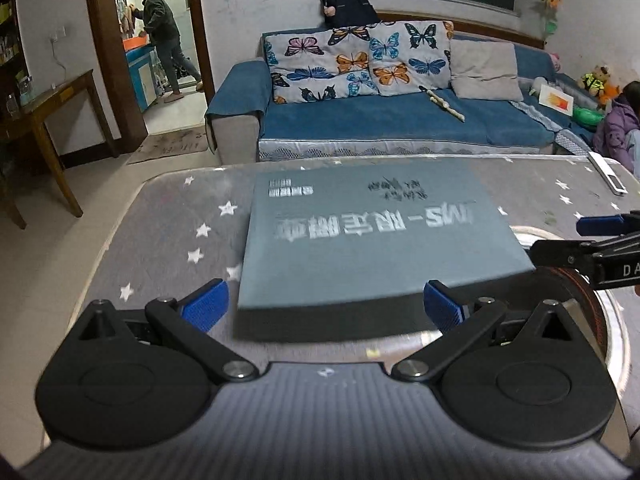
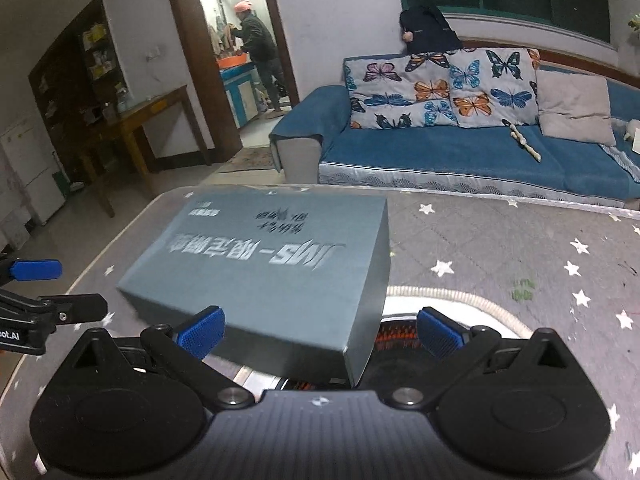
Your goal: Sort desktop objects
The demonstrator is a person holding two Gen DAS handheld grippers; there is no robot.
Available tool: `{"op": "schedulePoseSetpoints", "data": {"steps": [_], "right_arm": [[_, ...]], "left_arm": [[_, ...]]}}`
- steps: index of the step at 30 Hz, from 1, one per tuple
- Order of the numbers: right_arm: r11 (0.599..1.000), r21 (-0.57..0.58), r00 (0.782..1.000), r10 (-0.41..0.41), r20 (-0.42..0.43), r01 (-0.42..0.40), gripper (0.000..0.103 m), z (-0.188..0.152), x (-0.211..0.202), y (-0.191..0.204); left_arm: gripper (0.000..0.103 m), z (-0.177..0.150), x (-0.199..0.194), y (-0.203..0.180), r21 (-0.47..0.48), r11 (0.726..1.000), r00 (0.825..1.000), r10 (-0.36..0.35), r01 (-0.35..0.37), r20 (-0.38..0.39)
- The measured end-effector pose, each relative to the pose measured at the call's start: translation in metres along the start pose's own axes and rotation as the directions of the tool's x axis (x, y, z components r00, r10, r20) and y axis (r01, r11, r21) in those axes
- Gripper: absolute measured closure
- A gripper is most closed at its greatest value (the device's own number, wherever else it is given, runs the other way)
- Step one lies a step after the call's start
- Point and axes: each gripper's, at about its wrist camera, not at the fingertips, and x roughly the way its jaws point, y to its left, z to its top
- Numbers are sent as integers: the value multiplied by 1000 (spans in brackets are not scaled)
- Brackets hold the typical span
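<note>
A flat grey-blue box (image 1: 360, 240) with pale printed lettering lies on the star-patterned table cover (image 1: 160, 232). My left gripper (image 1: 324, 308) is open, its blue pads (image 1: 206, 306) either side of the box's near edge. My right gripper (image 2: 320, 330) is open around the box's (image 2: 280, 264) near right corner. The right gripper also shows at the right edge of the left wrist view (image 1: 600, 240). The left gripper shows at the left edge of the right wrist view (image 2: 36, 280). A round heater-like object (image 2: 400, 336) with orange inside lies partly under the box.
A white remote (image 1: 608, 176) lies at the table's far right. A blue sofa (image 1: 400, 120) with butterfly cushions stands beyond the table. A wooden side table (image 1: 48, 108) is at left. A child (image 1: 620, 124) sits at far right, and a person (image 1: 160, 36) stands in the doorway.
</note>
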Motion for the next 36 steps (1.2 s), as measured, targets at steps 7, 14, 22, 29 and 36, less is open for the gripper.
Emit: {"op": "schedulePoseSetpoints", "data": {"steps": [7,14,22,29,36], "right_arm": [[999,49,1000,11,-19,-10,0,10,26,-15],[996,81,998,37,-52,-33,0,12,44,-20],[992,111,994,66,-88,-56,0,13,64,-25],[993,100,991,70,-111,-59,0,14,75,-20],[993,96,986,84,-143,-71,0,14,88,-19]], "left_arm": [[0,20,39,14,-38,999,999,32,-32,-6],[0,27,62,34,-116,993,1000,-20,18,-14],[0,25,83,51,-185,981,998,-62,57,-22],[0,22,98,64,-242,967,996,-90,81,-28],[0,18,116,78,-286,954,994,-103,86,-45]]}}
